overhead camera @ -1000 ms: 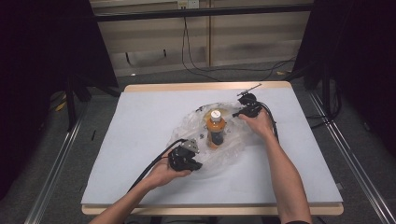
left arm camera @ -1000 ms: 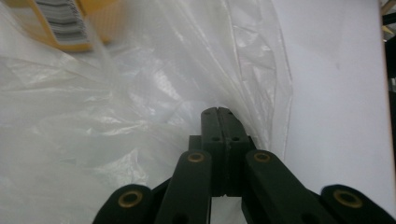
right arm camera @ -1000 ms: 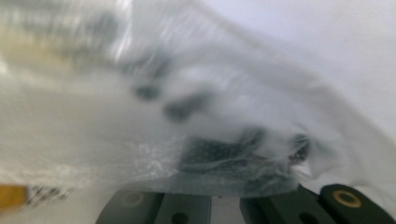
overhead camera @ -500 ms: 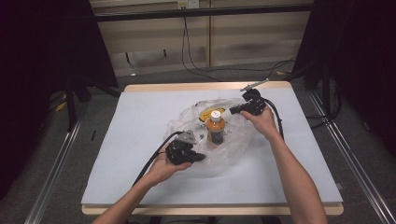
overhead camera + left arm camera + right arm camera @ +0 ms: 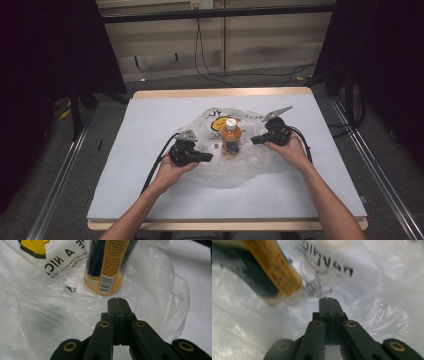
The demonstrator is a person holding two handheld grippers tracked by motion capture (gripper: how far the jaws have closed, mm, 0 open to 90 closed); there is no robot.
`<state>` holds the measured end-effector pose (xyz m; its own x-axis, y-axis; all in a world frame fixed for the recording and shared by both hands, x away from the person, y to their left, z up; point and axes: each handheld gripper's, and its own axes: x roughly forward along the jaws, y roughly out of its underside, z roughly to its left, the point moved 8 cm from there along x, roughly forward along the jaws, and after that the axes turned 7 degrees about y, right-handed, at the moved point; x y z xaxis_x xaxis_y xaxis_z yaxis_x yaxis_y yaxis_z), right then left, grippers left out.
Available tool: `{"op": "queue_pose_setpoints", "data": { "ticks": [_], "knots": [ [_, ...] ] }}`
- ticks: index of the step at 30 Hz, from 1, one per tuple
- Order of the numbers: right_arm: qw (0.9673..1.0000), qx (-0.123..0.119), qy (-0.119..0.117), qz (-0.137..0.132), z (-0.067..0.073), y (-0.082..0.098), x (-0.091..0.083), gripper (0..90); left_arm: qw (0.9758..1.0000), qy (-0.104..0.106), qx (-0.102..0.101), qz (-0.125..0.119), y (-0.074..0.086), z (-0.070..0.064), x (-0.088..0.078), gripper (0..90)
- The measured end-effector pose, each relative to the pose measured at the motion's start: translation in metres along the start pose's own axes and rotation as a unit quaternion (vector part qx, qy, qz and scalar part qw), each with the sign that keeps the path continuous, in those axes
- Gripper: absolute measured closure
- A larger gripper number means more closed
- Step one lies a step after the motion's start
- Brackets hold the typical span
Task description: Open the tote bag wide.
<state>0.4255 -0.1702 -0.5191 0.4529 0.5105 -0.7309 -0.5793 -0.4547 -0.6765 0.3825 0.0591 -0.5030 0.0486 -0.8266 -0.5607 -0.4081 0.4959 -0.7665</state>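
An orange drink bottle (image 5: pixel 231 137) with a white cap stands upright on a crumpled clear plastic bag (image 5: pixel 235 165) printed in yellow and black, near the middle of the table. My left gripper (image 5: pixel 207 158) sits just left of the bottle, jaws shut, nothing between them. In the left gripper view the bottle (image 5: pixel 107 267) rises straight ahead of the gripper (image 5: pixel 116 300), over the bag (image 5: pixel 40 315). My right gripper (image 5: pixel 253 140) is close to the bottle's right side, shut and holding nothing. In the right gripper view the bottle (image 5: pixel 262 272) is blurred at upper left, beyond the gripper (image 5: pixel 328 299).
A white sheet (image 5: pixel 150 125) covers the wooden table (image 5: pixel 220 93). Cables trail from both grippers toward the person's forearms. Metal rails run along both sides of the table, and dark curtains hang at left and right.
My right gripper has come forward and inward from behind the bottle to its right side. My left gripper has shifted a little up and away from the front edge. Both stayed shut.
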Motion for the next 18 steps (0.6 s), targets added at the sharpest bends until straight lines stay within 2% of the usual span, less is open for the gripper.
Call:
{"op": "queue_pose_setpoints", "data": {
  "ticks": [5, 7, 8, 10, 12, 14, 15, 18],
  "knots": [
    [0.9999, 0.008, 0.006, 0.004, 0.001, 0.016, -0.009, 90.0, 0.9998, 0.002, 0.007, -0.020, -0.004, -0.006, -0.007, 90.0],
    [0.9994, 0.013, 0.015, -0.028, 0.002, 0.012, -0.019, 90.0, 0.9996, -0.001, 0.012, -0.027, -0.006, -0.009, -0.010, 90.0],
    [0.9981, 0.019, 0.015, -0.057, 0.002, 0.008, -0.026, 90.0, 0.9994, 0.000, 0.013, -0.032, -0.007, -0.010, -0.011, 90.0],
    [0.9943, 0.031, 0.017, -0.101, 0.004, 0.001, -0.041, 90.0, 0.9988, -0.005, 0.021, -0.044, -0.010, -0.014, -0.015, 90.0],
    [0.9913, 0.030, 0.029, -0.125, 0.006, -0.003, -0.052, 90.0, 0.9978, -0.003, 0.033, -0.058, -0.013, -0.020, -0.020, 90.0],
    [0.9881, 0.029, 0.029, -0.148, 0.011, -0.007, -0.064, 90.0, 0.9966, -0.001, 0.041, -0.072, -0.017, -0.027, -0.025, 90.0],
    [0.9855, 0.032, 0.032, -0.164, 0.014, -0.009, -0.070, 90.0, 0.9959, -0.003, 0.048, -0.077, -0.018, -0.030, -0.028, 90.0],
    [0.9750, 0.049, 0.020, -0.216, 0.022, -0.012, -0.088, 90.0, 0.9941, -0.007, 0.061, -0.090, -0.019, -0.040, -0.035, 90.0]
  ]
}}
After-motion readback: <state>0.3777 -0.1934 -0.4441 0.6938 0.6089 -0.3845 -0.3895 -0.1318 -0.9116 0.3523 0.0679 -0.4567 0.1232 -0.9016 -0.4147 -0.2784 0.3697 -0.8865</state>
